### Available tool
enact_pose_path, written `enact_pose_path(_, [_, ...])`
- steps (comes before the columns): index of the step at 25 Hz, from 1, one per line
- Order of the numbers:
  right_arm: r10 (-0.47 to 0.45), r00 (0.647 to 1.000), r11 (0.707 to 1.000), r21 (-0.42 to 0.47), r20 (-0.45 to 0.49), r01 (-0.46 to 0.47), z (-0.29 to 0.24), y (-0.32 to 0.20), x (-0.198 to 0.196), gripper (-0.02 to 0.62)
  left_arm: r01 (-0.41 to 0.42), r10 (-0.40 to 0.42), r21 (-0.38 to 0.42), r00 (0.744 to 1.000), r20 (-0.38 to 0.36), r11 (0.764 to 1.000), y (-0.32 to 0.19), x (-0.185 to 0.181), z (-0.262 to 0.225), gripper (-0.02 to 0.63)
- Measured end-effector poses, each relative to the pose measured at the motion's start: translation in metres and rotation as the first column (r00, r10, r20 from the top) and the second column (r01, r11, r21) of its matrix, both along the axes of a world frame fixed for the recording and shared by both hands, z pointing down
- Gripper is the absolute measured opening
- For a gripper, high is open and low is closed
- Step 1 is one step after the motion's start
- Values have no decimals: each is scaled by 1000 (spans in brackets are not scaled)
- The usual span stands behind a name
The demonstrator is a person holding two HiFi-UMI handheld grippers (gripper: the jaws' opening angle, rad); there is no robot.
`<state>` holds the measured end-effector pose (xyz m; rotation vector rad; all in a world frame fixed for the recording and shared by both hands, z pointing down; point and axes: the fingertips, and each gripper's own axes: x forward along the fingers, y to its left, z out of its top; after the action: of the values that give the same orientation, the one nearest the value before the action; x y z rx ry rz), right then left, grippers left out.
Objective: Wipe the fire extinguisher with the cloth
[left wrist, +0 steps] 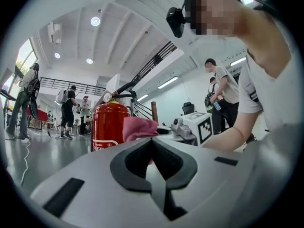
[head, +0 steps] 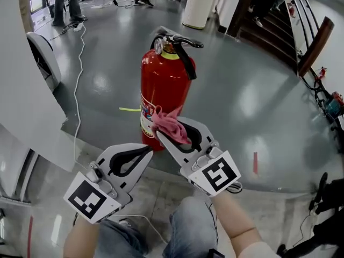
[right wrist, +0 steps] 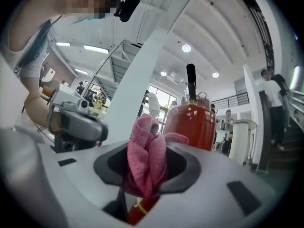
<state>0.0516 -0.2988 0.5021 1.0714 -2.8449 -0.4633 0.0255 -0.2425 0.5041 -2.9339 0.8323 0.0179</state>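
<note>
A red fire extinguisher with a black handle and hose stands upright on the grey floor. It also shows in the left gripper view as the red extinguisher and in the right gripper view as the extinguisher. My right gripper is shut on a bunched pink cloth, held against the extinguisher's lower front. The cloth fills the right gripper's jaws. My left gripper sits just left of and below it, shut with nothing in it, a little short of the extinguisher.
A white curved wall panel rises at the left. A white cable trails over the floor. A staircase climbs at the back right, a white column stands behind, and people stand far off.
</note>
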Motion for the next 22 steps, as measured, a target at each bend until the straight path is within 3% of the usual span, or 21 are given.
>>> enact_pose_path(5, [57, 998, 979, 197, -17, -52, -77, -24, -4, 143, 3, -3, 5, 1000, 7, 1000, 9, -4, -9, 9])
enact_pose_path(8, [57, 998, 967, 250, -14, -52, -65, -27, -5, 143, 21, -21, 26, 1000, -3, 999, 7, -5, -6, 9])
enact_pose_path(13, [94, 976, 988, 135, -196, -68, 60, -31, -3, 146, 25, -25, 20, 1000, -4, 999, 9, -6, 1, 9])
enact_pose_path(16, [86, 974, 996, 15, -209, -85, 135, -31, -5, 146, 27, -27, 16, 1000, -2, 1000, 10, -8, 5, 9])
enact_pose_path(18, [77, 970, 995, -47, -232, -90, 173, -32, -5, 144, 29, -29, 10, 1000, -3, 1000, 9, -8, 9, 9])
enact_pose_path(22, [40, 927, 989, -115, -373, -89, 220, -35, -7, 143, 36, -36, 2, 999, 10, 999, 7, -7, 17, 9])
